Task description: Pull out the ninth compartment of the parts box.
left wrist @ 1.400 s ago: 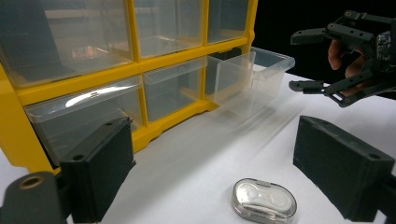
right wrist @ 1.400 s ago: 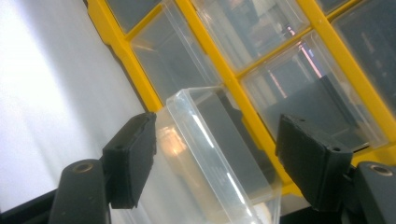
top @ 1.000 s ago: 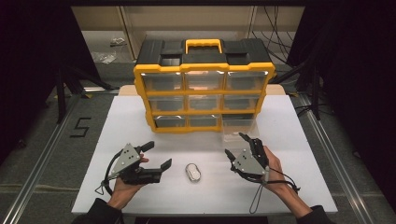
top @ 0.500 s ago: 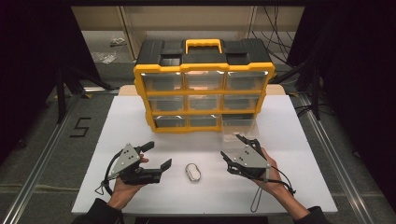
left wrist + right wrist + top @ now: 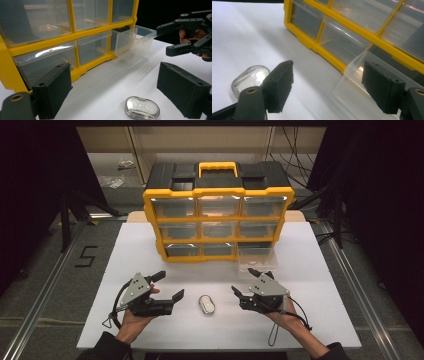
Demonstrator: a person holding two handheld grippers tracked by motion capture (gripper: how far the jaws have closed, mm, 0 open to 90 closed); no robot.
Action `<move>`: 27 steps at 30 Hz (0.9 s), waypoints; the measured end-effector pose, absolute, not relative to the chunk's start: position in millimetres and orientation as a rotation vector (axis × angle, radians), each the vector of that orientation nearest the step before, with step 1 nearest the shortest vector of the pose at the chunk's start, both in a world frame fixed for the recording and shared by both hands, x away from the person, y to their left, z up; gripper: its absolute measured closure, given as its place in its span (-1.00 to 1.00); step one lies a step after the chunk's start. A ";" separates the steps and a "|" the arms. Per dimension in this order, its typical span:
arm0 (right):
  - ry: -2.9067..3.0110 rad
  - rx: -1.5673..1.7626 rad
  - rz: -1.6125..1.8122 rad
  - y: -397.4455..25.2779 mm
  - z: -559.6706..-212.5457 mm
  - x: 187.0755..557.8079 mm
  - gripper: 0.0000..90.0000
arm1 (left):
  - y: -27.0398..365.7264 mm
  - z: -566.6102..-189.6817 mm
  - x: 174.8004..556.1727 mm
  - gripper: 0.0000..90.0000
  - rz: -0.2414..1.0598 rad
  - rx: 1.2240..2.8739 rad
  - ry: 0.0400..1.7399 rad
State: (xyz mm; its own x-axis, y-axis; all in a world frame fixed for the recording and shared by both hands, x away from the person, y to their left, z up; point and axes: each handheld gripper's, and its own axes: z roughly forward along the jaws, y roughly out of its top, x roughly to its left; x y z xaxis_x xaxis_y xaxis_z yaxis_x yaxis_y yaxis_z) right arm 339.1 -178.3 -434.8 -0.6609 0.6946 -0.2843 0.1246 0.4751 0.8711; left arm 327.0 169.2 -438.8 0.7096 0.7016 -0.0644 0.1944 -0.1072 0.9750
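A small clear oval case (image 5: 206,304) lies on the white table (image 5: 100,250) between my two grippers. My left gripper (image 5: 171,285) is open to the left of the case, jaws pointing right. My right gripper (image 5: 244,281) is open to the right of it, jaws pointing left. In the left gripper view the case (image 5: 142,108) lies low between the wide-apart jaws of that gripper (image 5: 115,80), nearer the right one. In the right gripper view the case (image 5: 249,77) sits behind the left jaw of that gripper (image 5: 328,75). Neither gripper touches it.
A yellow and black organizer (image 5: 218,215) with clear drawers stands at the back middle of the table. Its bottom right drawer (image 5: 256,257) is pulled out, just beyond my right gripper. Dark floor and rails surround the table.
My right gripper has shifted slightly toward me and turned its jaws leftward toward the case. The left gripper and the case have stayed in place.
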 end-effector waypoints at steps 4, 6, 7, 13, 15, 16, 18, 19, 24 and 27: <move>2.112 0.688 1.173 -175.8 -435.8 338.8 -0.43 | 169.0 -438.8 327.5 -0.74 0.501 1.659 0.733; 2.125 0.695 1.177 -174.8 -436.1 338.8 -0.43 | 169.0 -438.7 327.4 -0.74 0.501 1.658 0.733; 2.127 0.696 1.180 -174.5 -436.1 338.9 -0.44 | 169.1 -438.7 327.4 -0.74 0.501 1.658 0.732; 2.165 0.718 1.194 -170.7 -437.0 339.0 -0.44 | 169.0 -438.7 327.1 -0.74 0.504 1.659 0.728; 2.180 0.722 1.200 -169.0 -437.8 339.0 -0.45 | 168.9 -438.6 327.1 -0.74 0.503 1.659 0.724; 2.188 0.727 1.201 -168.0 -438.2 338.7 -0.45 | 168.9 -438.6 327.0 -0.74 0.505 1.660 0.723; 2.204 0.734 1.208 -166.1 -439.1 338.9 -0.45 | 169.0 -438.5 327.0 -0.74 0.505 1.657 0.723; 2.212 0.740 1.206 -165.1 -439.5 339.0 -0.45 | 169.1 -438.6 327.2 -0.74 0.503 1.657 0.724; 2.238 0.725 1.184 -159.7 -443.7 338.6 -0.45 | 168.9 -438.6 327.0 -0.74 0.505 1.659 0.722; 2.264 0.736 1.180 -156.6 -446.2 338.6 -0.46 | 168.9 -438.5 327.0 -0.74 0.506 1.657 0.722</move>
State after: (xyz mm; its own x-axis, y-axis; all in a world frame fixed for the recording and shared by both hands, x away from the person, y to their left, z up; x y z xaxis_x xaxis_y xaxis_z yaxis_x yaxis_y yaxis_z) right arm 338.6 -156.6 -446.2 -0.7404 0.6517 -0.1646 0.2382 0.4834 0.8423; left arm 327.0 168.9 -438.5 0.7132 0.6986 -0.0571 0.1850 -0.1090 0.9767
